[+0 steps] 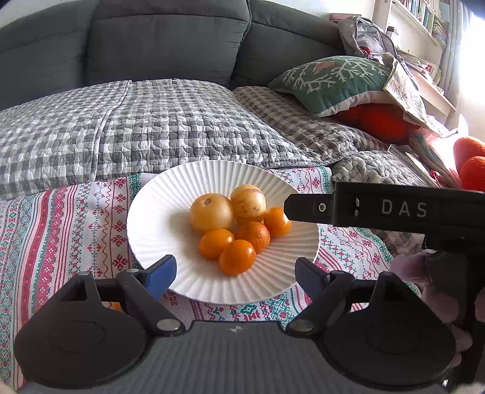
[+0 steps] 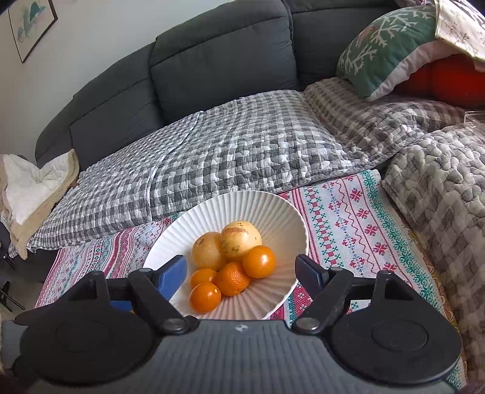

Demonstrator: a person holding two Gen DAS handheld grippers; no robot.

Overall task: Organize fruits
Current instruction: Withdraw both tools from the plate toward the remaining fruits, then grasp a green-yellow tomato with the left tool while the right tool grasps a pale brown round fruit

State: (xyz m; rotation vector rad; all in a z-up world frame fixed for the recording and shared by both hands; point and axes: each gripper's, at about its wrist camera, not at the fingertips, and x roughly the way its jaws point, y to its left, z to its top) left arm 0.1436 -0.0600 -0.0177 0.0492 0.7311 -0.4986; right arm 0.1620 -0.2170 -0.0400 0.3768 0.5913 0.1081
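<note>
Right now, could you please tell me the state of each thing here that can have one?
left gripper: open, holding nothing
right gripper: open, holding nothing
white plate: upright on the patterned cloth, holding six fruits
fruits: whole, piled together at the plate's middle

Red cushion [image 1: 379, 121] mostly hidden under green pillow [image 1: 333, 81]; bookshelf [image 1: 424, 18] cut by edge (titles unreadable).

Matt ribbed white plate [image 1: 157, 218], glossy smooth fruits [image 1: 237, 257], woven patterned cloth [image 1: 60, 230]
</note>
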